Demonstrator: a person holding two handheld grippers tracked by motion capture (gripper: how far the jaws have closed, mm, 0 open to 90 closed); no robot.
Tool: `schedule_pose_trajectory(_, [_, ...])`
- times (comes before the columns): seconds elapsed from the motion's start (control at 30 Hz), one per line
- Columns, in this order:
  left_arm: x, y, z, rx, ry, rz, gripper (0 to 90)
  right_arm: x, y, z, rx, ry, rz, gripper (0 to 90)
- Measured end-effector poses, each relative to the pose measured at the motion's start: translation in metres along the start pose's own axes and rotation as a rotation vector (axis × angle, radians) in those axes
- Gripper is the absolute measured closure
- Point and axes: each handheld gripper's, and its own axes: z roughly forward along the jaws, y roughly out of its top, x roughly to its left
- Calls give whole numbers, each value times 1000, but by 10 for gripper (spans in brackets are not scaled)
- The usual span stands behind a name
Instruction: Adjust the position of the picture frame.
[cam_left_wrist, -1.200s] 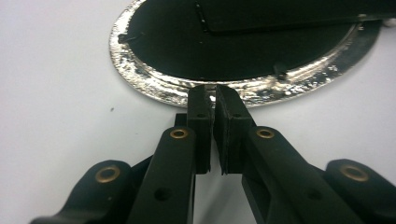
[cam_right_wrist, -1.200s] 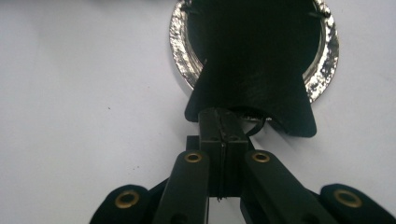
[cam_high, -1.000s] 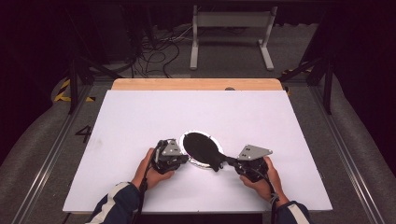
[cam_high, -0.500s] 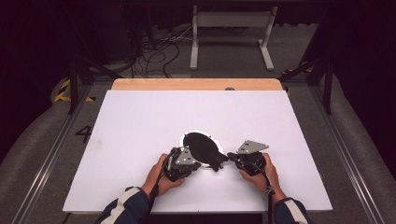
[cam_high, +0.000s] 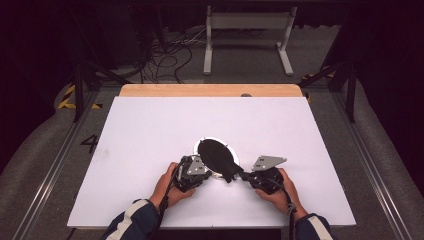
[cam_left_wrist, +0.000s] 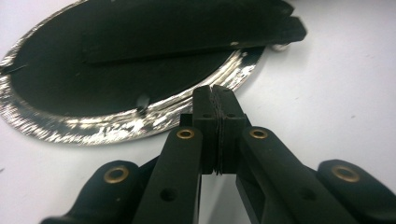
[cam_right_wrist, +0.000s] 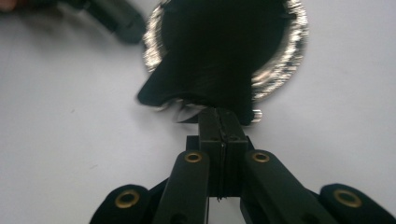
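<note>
- High view: I see the round silver tray near the table's front edge, a black flap lifted over it, my left gripper at its rim, my right gripper at the flap's corner.
- Left gripper view: jaws pressed together just beside the tray's rim, gripping nothing I can make out.
- Right gripper view: jaws together at the flap's near edge; whether they pinch it, I cannot tell.

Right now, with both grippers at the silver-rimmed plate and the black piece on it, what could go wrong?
1. The right gripper looks shut on the edge of the flat black oval piece; pulling could drag the silver-rimmed round plate along the white table.
2. The left gripper is shut at the plate's rim, apparently not gripping it, so it may not hold the plate down.
</note>
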Motion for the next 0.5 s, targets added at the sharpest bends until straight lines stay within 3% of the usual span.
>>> schedule_pose_trajectory(0.03, [2, -1, -1, 0, 2, -4, 881, 9, 4, 2, 25, -35, -61, 900])
schedule_pose_trajectory(0.07, [3, -2, -1, 0, 5, -12, 874, 12, 7, 1, 18, -34, -77, 900])
schedule_pose_trajectory(0.2, [6, -3, -2, 2, 8, -16, 862, 12, 13, -6, -33, -56, -60, 900])
schedule_pose_trajectory(0.37, [7, -3, -2, -1, 4, -19, 869, -12, 10, -9, -62, -171, 7, 900])
schedule_pose_trajectory(0.5, [7, -3, -2, 0, 5, -11, 869, -20, 6, -1, -30, -161, 24, 900])
